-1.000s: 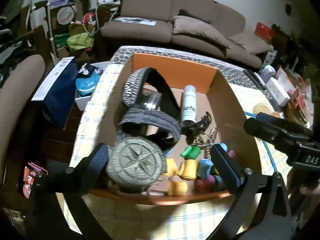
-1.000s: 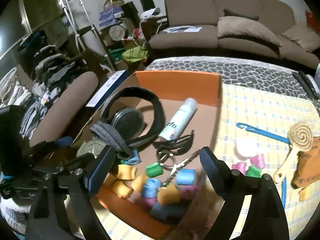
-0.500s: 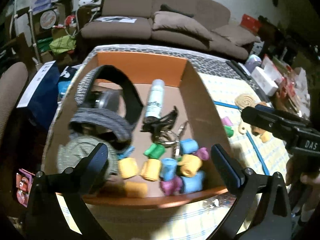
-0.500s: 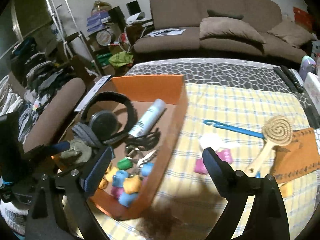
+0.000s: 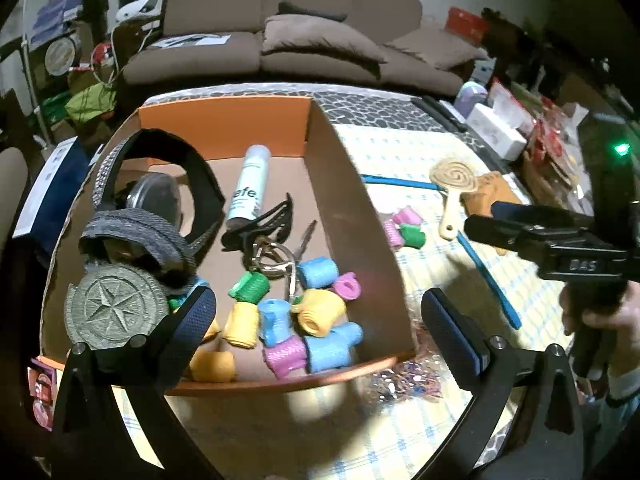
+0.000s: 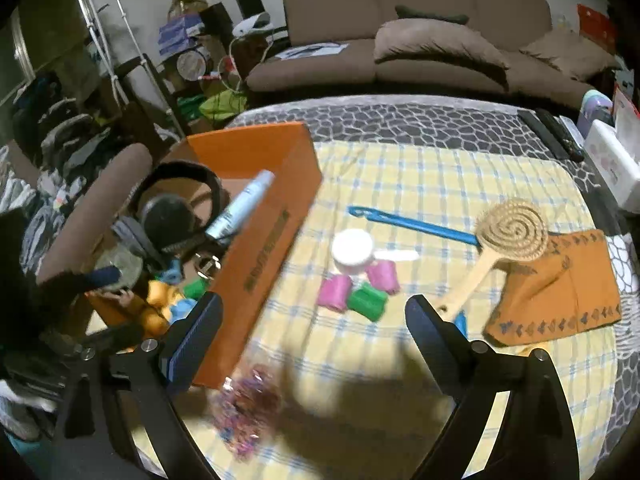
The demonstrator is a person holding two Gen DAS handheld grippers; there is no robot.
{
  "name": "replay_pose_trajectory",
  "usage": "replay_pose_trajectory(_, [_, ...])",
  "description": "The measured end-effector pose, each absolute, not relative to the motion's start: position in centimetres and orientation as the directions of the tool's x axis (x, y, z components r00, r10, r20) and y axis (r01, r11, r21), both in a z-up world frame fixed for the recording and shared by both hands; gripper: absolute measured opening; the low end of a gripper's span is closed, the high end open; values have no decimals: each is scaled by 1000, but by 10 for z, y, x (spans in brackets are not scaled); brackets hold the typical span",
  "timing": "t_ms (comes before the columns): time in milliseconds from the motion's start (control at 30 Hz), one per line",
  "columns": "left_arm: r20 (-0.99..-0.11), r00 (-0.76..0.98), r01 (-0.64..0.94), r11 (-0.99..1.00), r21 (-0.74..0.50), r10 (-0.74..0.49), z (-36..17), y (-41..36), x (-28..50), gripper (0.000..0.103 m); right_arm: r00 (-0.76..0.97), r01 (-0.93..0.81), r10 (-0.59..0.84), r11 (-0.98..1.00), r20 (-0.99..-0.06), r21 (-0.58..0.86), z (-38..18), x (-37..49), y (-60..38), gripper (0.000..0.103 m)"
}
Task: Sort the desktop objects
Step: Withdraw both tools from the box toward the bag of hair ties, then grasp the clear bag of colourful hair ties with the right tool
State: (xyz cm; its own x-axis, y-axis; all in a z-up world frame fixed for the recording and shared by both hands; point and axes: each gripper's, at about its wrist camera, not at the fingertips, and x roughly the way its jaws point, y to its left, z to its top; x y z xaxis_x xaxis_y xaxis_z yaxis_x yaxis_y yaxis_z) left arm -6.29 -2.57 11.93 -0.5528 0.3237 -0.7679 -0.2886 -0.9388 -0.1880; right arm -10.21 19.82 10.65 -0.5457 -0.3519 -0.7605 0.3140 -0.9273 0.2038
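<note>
An orange cardboard box (image 5: 360, 216) (image 6: 276, 232) holds headphones (image 5: 160, 184), a white spray bottle (image 5: 250, 188), a compass medallion (image 5: 116, 308), keys, a black hair clip and several coloured hair rollers (image 5: 304, 320). Two pink rollers (image 6: 336, 292) and a green one (image 6: 366, 300) lie on the checked cloth beside a white jar (image 6: 352, 250). My left gripper (image 5: 316, 320) is open and empty above the box's near edge. My right gripper (image 6: 312, 320) is open and empty above the cloth, just in front of the loose rollers.
A wooden spiral brush (image 6: 508, 232), a blue comb (image 6: 412, 224) and an orange cloth (image 6: 560, 284) lie to the right. A pile of small hair ties (image 6: 248, 404) sits by the box's near corner. A brown sofa (image 6: 420, 40) stands behind the table.
Both grippers have swung to the right, from over the box toward the checked cloth. The loose rollers, jar and brush have come into the middle of the right wrist view.
</note>
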Motion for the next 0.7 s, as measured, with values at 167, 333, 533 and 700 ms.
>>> replay_pose_trajectory(167, [-757,-556,-314,-930,-193,345,124,-17,-60,103,-474,340,-424,-897,-772,283,94,-97,208,88])
replay_pose_trajectory(333, [-759,-555,-298,-933,-200,340,123,-19,-62,103,-371,407,-456,-863,-809,300,72,-87,192,72])
replay_pose_trajectory(533, [-756,-557,-298,-933,-204,343,124,-17,-62,103,-269,446,-475,-832,-838,328,41,-79,166,54])
replay_pose_trajectory(700, [-752,-556,-307,-928,-211,354,127,-10,-62,103,-226,472,-475,-817,-850,331,31,-78,151,25])
